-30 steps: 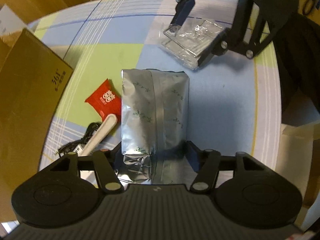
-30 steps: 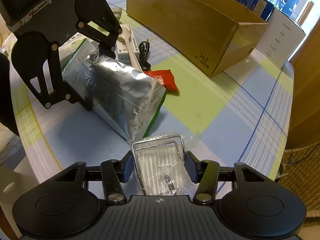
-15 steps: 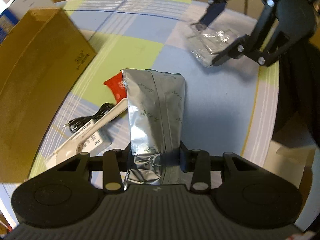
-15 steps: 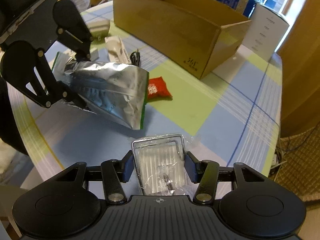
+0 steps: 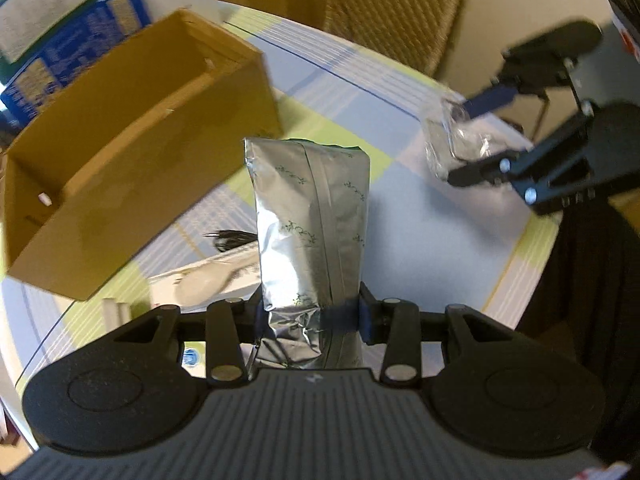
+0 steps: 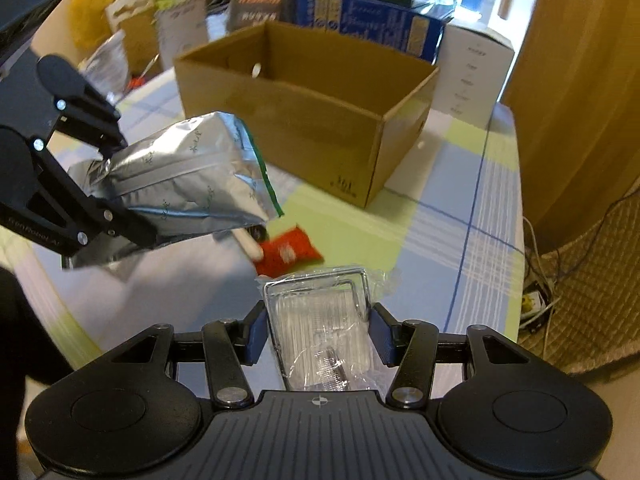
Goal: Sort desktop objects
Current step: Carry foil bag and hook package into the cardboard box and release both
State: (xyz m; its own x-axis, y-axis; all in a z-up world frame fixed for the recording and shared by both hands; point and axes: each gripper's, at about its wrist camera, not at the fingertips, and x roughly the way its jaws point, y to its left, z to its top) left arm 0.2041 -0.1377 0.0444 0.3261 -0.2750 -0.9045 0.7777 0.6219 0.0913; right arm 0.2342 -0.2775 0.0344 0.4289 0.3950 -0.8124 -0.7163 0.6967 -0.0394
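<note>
My left gripper [image 5: 310,316] is shut on a silver foil pouch [image 5: 310,216], held in the air above the checked tablecloth and pointing toward the open cardboard box [image 5: 132,168]. From the right wrist view the same foil pouch [image 6: 188,176] hangs tilted to the left of the cardboard box [image 6: 320,128]. My right gripper [image 6: 316,330] is shut on a clear plastic packet [image 6: 320,332] with a metal frame inside, also lifted off the table. In the left wrist view the clear plastic packet [image 5: 452,148] shows at the right, clamped in the right gripper [image 5: 472,140].
A red sachet [image 6: 288,254], a white stick [image 6: 250,246] and a black cable [image 5: 230,236] lie on the round table [image 6: 460,232]. White packaging [image 5: 208,278] lies below the pouch. Blue and white cartons [image 6: 372,24] stand behind the box. A wicker basket [image 6: 592,280] sits off the table's right edge.
Both grippers have risen from the table with their loads and swung toward the cardboard box, which now looks closer and shows its open inside. The pouch has lifted clear of the cloth.
</note>
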